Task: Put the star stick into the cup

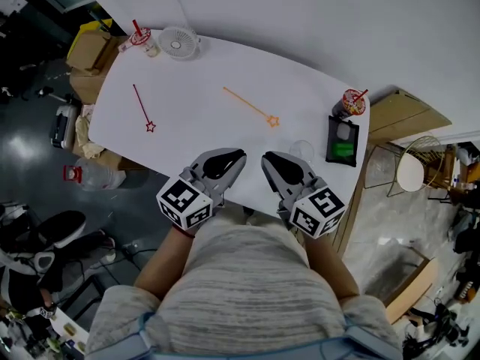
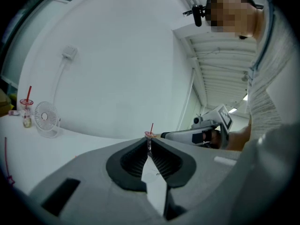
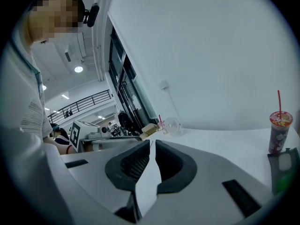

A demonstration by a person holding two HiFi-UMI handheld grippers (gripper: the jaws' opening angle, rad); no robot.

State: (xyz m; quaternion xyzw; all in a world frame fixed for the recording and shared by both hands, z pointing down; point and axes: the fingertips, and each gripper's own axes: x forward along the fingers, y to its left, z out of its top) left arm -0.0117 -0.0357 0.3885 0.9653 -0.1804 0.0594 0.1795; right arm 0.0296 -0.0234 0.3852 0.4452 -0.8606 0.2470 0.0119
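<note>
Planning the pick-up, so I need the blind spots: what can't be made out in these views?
Head view: clear cup too faint to trace its rim.
Left gripper view: red star stick a thin sliver at the dark left rim, star unreadable.
Right gripper view: black tray cut off by the right edge.

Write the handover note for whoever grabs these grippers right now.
Left gripper: shut, empty.
Right gripper: jaws all but together, empty.
Both hover at the near edge of the table.
Red star stick lies at the left and orange star stick mid-table, neither held.
Clear cup, faint, stands just beyond the right gripper.
Done: nothing.
Left: grasp a stick, put it in the cup.
</note>
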